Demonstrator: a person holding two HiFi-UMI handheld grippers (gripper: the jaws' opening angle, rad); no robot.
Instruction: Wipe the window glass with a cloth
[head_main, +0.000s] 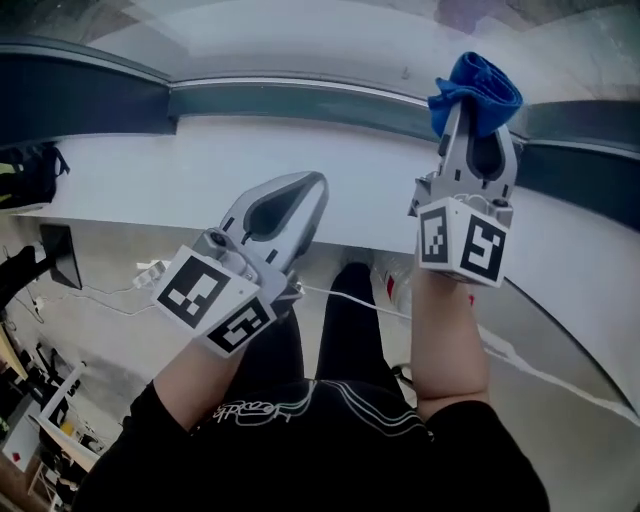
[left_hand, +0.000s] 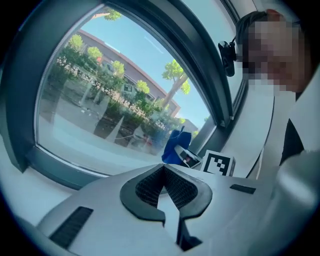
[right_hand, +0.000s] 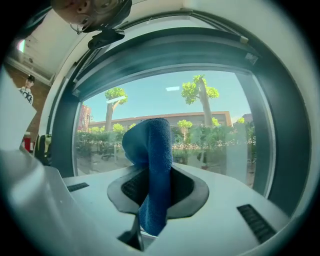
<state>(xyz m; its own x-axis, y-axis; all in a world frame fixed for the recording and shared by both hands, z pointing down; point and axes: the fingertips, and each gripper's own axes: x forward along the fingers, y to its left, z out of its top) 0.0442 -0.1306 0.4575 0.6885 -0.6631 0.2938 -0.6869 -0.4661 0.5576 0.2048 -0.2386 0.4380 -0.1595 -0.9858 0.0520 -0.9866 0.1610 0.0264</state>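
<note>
My right gripper (head_main: 478, 118) is shut on a blue cloth (head_main: 477, 91) that bunches out past the jaw tips, close to the lower edge of the window glass (head_main: 330, 35). In the right gripper view the blue cloth (right_hand: 152, 165) stands pinched upright between the jaws, with the window glass (right_hand: 210, 130) just beyond and trees and a building outside. My left gripper (head_main: 300, 190) hangs lower and to the left over the white sill (head_main: 200, 170), jaws together with nothing in them. In the left gripper view, the left gripper (left_hand: 162, 172) faces the glass (left_hand: 115, 90) with the cloth (left_hand: 176, 145) at right.
A dark window frame (head_main: 90, 100) runs along the sill and curves round the pane. Below are my dark trousers (head_main: 330, 330), a white cable across the floor and clutter at the lower left. A person in white (left_hand: 280, 130) stands at the right in the left gripper view.
</note>
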